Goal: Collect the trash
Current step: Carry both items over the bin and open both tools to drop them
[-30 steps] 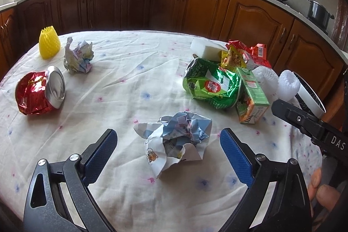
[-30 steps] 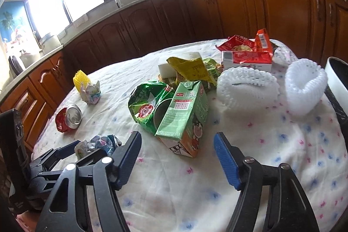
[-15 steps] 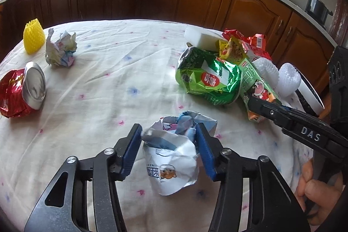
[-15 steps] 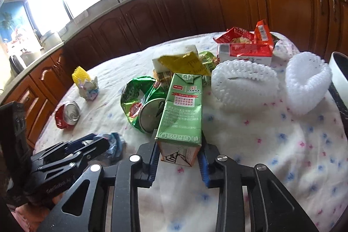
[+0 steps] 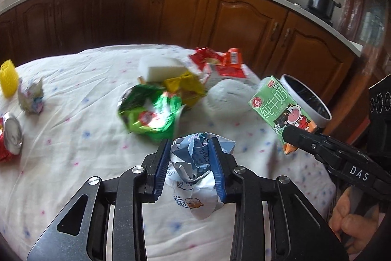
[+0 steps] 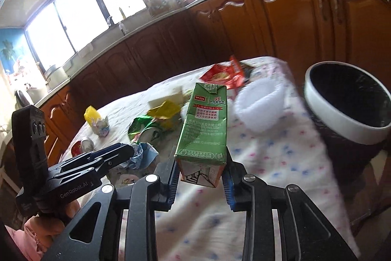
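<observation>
Holding two pieces of trash clear of the table [image 5: 73, 138], we have nothing binned yet. Our left gripper [image 5: 190, 163] has its jaws narrowed onto a crumpled paper ball [image 5: 195, 163], pads pressing both sides. Our right gripper [image 6: 200, 177] is clamped the same way on the base of a green milk carton [image 6: 204, 129], which stands upright just short of the bin [image 6: 347, 119]. The bin, white-rimmed and lined black, sits beyond the table's right edge, its mouth open and unobstructed. Farther from the bin lie a green wrapper [image 5: 149, 111], a yellow wrapper [image 5: 185, 87], red packets [image 5: 220, 60], white foam nets [image 6: 259, 104], a crushed can [image 5: 11, 136], another paper wad [image 5: 30, 97] and a yellow net [image 5: 8, 78].
</observation>
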Motion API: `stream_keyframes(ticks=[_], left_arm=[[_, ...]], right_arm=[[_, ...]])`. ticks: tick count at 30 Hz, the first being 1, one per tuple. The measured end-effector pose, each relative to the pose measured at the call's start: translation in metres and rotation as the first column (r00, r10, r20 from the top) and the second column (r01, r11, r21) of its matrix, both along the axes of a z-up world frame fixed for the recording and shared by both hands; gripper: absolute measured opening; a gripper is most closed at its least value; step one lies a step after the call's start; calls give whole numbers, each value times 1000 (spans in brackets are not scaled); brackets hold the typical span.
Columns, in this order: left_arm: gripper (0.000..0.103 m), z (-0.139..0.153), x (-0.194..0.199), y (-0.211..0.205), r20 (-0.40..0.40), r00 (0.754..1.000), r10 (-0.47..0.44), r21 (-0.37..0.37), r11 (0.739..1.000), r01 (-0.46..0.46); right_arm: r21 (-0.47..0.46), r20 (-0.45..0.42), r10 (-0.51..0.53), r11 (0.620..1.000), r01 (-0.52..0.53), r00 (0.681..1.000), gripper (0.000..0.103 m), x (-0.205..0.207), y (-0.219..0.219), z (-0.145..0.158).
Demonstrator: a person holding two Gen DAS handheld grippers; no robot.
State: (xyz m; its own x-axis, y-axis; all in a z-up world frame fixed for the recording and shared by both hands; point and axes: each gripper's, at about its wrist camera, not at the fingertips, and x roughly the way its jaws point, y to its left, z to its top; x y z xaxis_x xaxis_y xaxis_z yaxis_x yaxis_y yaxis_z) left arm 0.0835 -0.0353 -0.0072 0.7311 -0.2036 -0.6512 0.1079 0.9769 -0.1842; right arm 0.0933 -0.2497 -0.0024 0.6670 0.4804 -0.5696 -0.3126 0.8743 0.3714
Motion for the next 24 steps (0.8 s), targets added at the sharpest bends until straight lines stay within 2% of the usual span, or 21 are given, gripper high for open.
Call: stream_keyframes(ticks=[12,24], left_arm=[[31,28,38,-89,45,988,-150,-10,988,151],[31,43,91,-168,53,968,-245,-41,968,247]], right_arm=[[-20,20,-209,978,210,978,32,21,-109,13],[-89,-10,-277,957,275,961,32,57,-161,9]])
